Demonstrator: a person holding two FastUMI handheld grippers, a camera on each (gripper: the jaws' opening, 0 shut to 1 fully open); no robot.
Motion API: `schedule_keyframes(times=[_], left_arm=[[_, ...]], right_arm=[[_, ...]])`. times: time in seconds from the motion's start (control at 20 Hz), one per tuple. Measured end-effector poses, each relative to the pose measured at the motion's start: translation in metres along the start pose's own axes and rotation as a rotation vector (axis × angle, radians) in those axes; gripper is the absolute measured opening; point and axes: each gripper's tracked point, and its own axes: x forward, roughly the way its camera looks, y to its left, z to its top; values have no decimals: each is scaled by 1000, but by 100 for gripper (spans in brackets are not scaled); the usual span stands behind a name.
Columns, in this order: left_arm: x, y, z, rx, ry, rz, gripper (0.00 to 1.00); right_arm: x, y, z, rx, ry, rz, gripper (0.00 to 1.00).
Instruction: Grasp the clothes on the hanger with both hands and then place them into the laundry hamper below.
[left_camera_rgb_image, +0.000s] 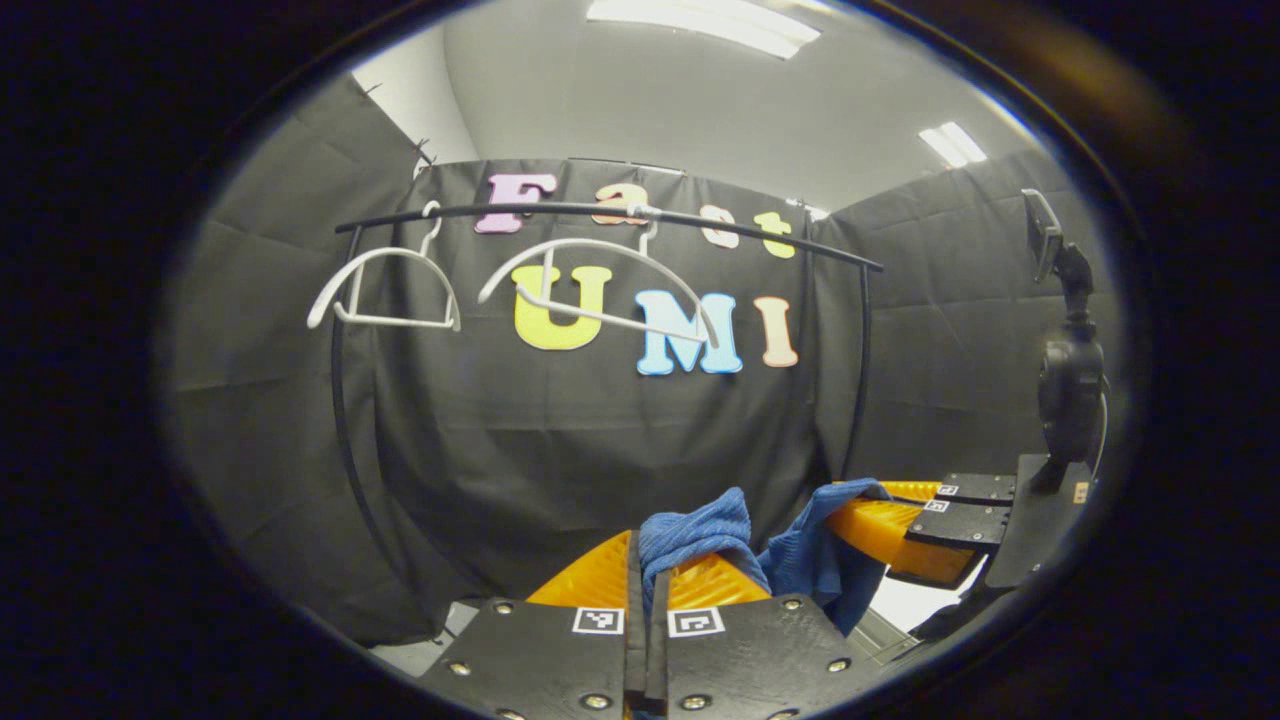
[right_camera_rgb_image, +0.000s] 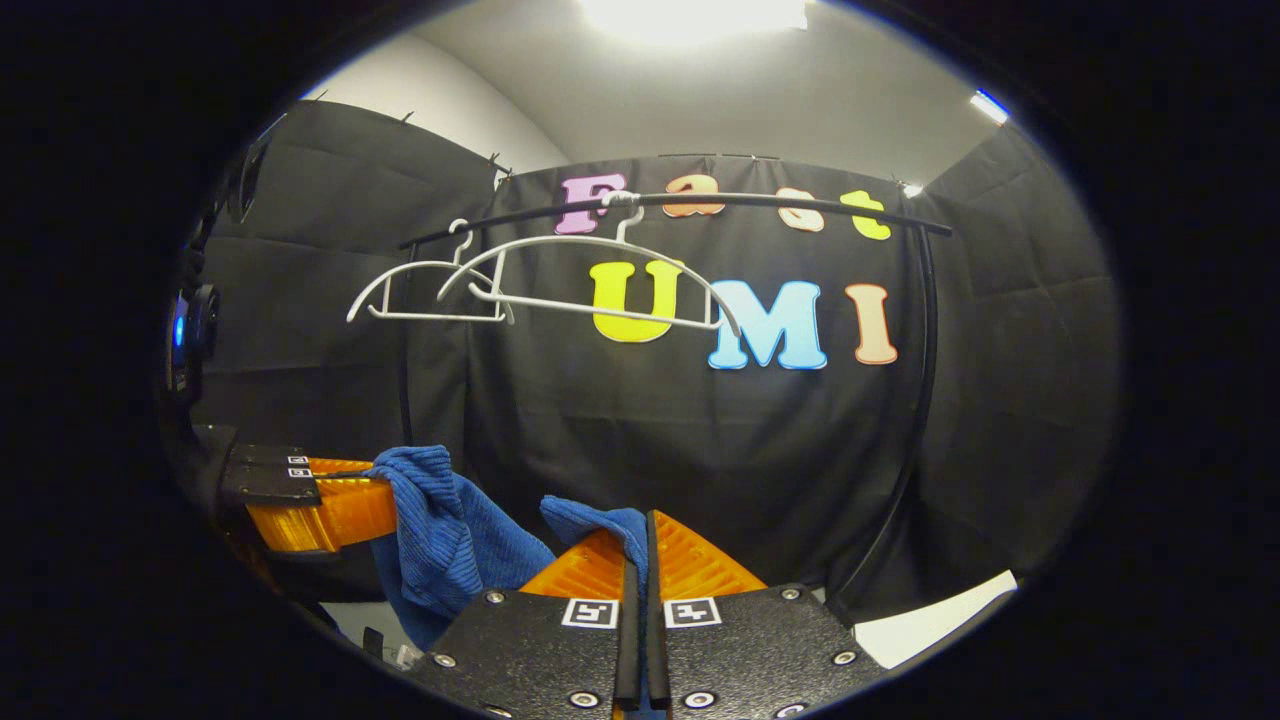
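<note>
Two hand-held grippers, left hand-held gripper (left_camera_rgb_image: 648, 560) and right hand-held gripper (right_camera_rgb_image: 640, 540), each clamped on the blue ribbed knit garment (right_camera_rgb_image: 450, 540), slung between them below the bare white plastic hangers (right_camera_rgb_image: 560, 275), free for lowering; hamper unseen.

A black clothes rail (left_camera_rgb_image: 600, 212) is seen arching across the booth. Two white hangers (left_camera_rgb_image: 385, 290) (left_camera_rgb_image: 600, 285) are hung on it, both bare, the nearer one tilted.
</note>
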Motion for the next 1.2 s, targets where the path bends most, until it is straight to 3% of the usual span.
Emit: schedule_keyframes(times=[0.55,0.6,1.0,1.1,1.2], left_arm=[[-10,11,-147,19,265,73,5],[-10,12,-157,9,291,77,1],[-25,26,-234,35,477,93,3],[-28,29,-244,28,515,84,7],[-32,31,-256,29,543,81,41]], right_arm=[[-11,7,-125,-70,276,-12,4],[-12,7,-134,-77,302,-12,4],[-19,12,-192,-118,466,-6,6],[-22,14,-199,-115,504,-5,8],[-32,5,-215,-133,540,-23,20]])
